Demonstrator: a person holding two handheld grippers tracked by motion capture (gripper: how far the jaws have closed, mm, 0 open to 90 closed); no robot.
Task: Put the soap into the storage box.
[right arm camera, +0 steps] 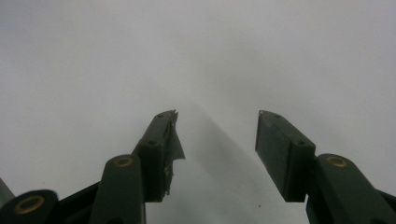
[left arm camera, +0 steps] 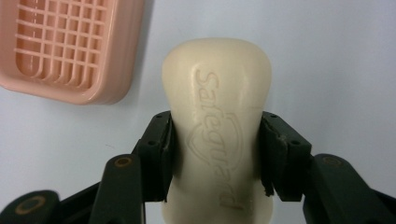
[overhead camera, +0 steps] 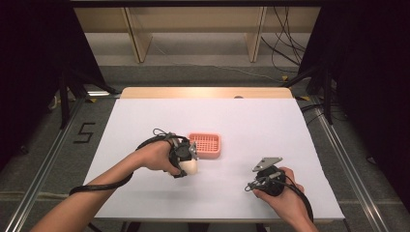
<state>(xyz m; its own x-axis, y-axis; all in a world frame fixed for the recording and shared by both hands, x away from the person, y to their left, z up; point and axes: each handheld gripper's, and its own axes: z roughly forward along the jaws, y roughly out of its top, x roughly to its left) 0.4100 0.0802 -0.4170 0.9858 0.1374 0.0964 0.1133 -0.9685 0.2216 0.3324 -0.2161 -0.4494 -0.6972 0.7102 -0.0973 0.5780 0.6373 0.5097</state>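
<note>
A cream bar of soap (left arm camera: 217, 116) with raised lettering sits between the jaws of my left gripper (left arm camera: 217, 154), whose pads press on its two sides. In the high view the left gripper (overhead camera: 186, 162) holds the soap (overhead camera: 192, 166) just left of and in front of a pink slatted soap dish (overhead camera: 205, 144). The same dish (left arm camera: 65, 46) lies at the upper left of the left gripper view, apart from the soap. My right gripper (right arm camera: 217, 144) stands open over bare white table, nothing between its jaws. It rests at the front right in the high view (overhead camera: 256, 181).
The white table sheet (overhead camera: 159, 116) has free room all round the dish. A strip of wood (overhead camera: 205, 92) shows at the table's far edge. Cables trail from both grippers toward the front edge. Wooden shelving and loose cables stand beyond the table.
</note>
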